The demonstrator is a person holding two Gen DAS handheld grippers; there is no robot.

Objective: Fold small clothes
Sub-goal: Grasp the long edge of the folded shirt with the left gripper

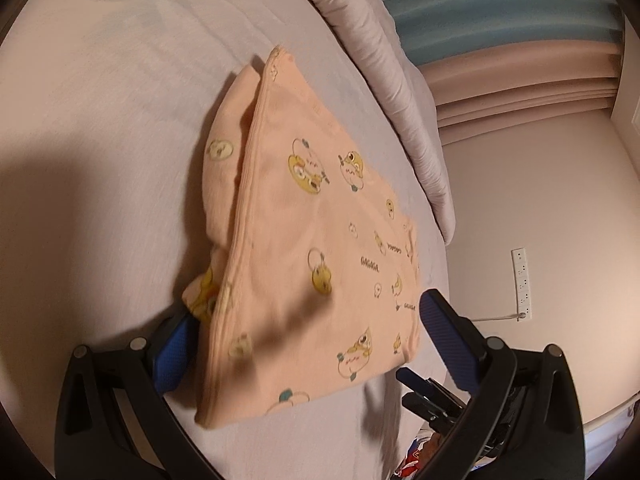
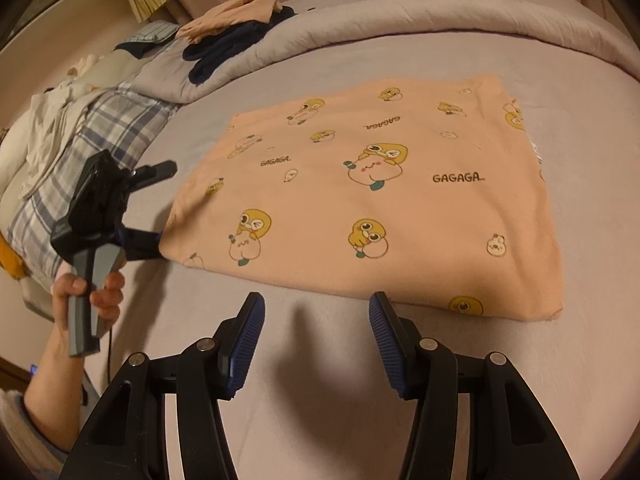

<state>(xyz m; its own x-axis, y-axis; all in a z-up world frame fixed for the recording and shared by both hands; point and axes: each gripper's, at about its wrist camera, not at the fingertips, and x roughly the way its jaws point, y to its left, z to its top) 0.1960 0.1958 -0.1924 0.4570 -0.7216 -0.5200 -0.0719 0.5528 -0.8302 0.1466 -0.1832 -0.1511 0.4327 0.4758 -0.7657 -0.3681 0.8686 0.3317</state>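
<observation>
One bed under a pale lilac sheet, rolled duvet along its far edge. Mid-sheet, lying flat: peach garment, folded to a rough rectangle, printed with yellow cartoon chicks and "GAGAGA". Left gripper at the garment's left edge, fingers spread, lower one tucked under the corner. Right gripper just short of the near edge, half open, empty.

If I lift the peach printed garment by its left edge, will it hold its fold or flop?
Probably flop: the peach garment is thin, soft knit lying limp on the bed sheet. In the left wrist view its layers already splay apart, so the fold likely slips open. It looks light; the left gripper should lift it easily.
</observation>
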